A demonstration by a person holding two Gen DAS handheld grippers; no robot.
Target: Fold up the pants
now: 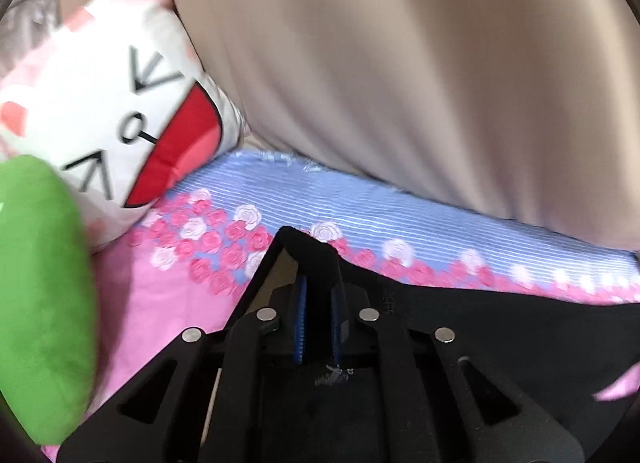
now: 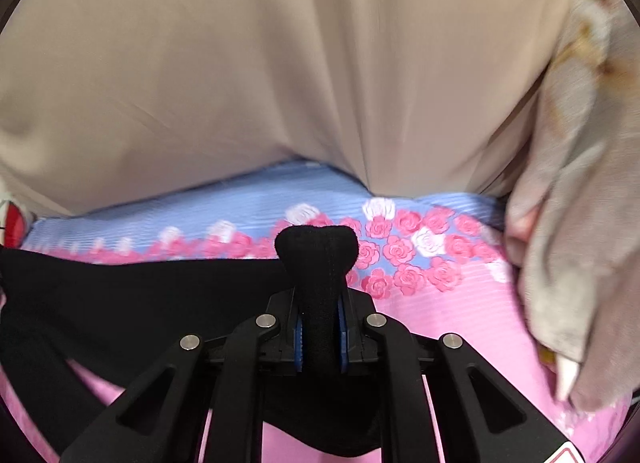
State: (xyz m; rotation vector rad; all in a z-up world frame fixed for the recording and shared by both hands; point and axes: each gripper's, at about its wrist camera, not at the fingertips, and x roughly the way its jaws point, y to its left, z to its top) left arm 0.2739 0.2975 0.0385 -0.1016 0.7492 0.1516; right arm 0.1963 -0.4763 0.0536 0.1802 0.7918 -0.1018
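The black pants are lifted off a pink and blue floral bedsheet. In the left wrist view my left gripper is shut on a corner of the black fabric, which rises in a peak between its blue pads. The cloth runs off to the right from there. In the right wrist view my right gripper is shut on a bunched fold of the same black pants, and the fabric stretches away to the left, taut between the two grippers.
A large beige cloth fills the far side of the bed in both views. A white cartoon-face pillow and a green plush lie to the left. A crumpled grey-white fabric lies at the right on the bedsheet.
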